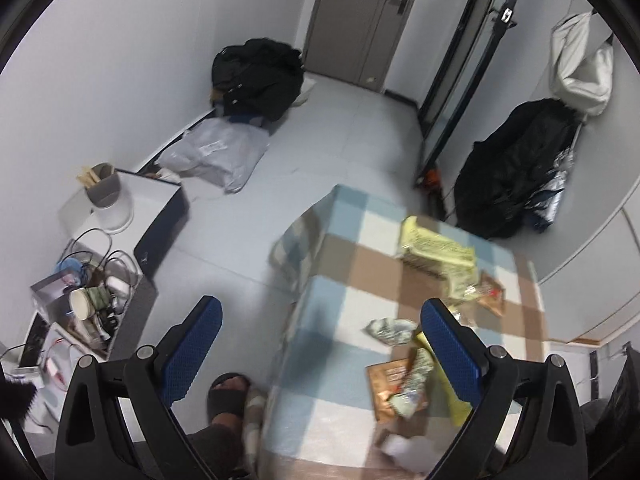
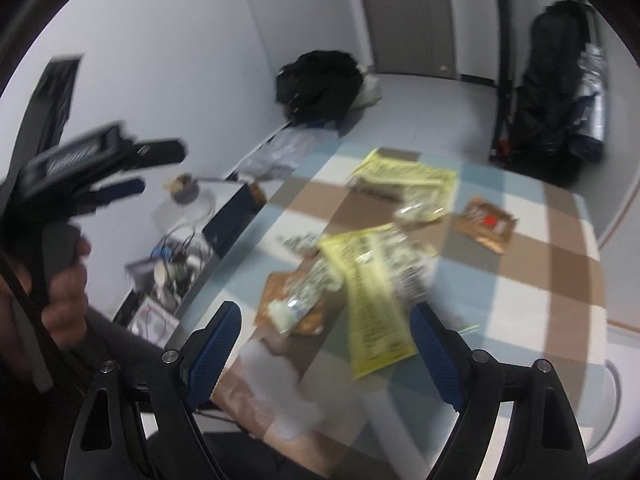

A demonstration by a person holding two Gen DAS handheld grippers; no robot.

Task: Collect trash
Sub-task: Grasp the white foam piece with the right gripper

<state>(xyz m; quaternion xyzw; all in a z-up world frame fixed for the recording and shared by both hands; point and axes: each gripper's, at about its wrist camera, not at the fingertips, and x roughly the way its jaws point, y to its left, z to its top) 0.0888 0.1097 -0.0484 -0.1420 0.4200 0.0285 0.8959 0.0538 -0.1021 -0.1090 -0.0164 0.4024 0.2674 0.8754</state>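
Several wrappers lie on a checked blue, white and brown tablecloth (image 2: 540,272). A long yellow wrapper (image 2: 372,300) lies nearest me, over a brown packet (image 2: 280,292) and a crumpled clear wrapper (image 2: 308,296). Farther back lie a second yellow wrapper (image 2: 408,176) and a small brown packet (image 2: 486,224). My right gripper (image 2: 326,344) hovers open above the near pile, nothing between its blue pads. My left gripper (image 1: 320,352) is open too, over the table's left edge, with the wrappers (image 1: 404,376) by its right finger. In the right wrist view the left gripper (image 2: 138,168) is held by a hand (image 2: 66,296) at left.
A low white box with a cup of sticks (image 1: 102,188) and a cluttered crate (image 1: 92,312) stand on the floor left of the table. Black bags (image 1: 260,76) and a grey plastic bag (image 1: 216,152) lie by the wall. A sandalled foot (image 1: 228,396) is beside the table.
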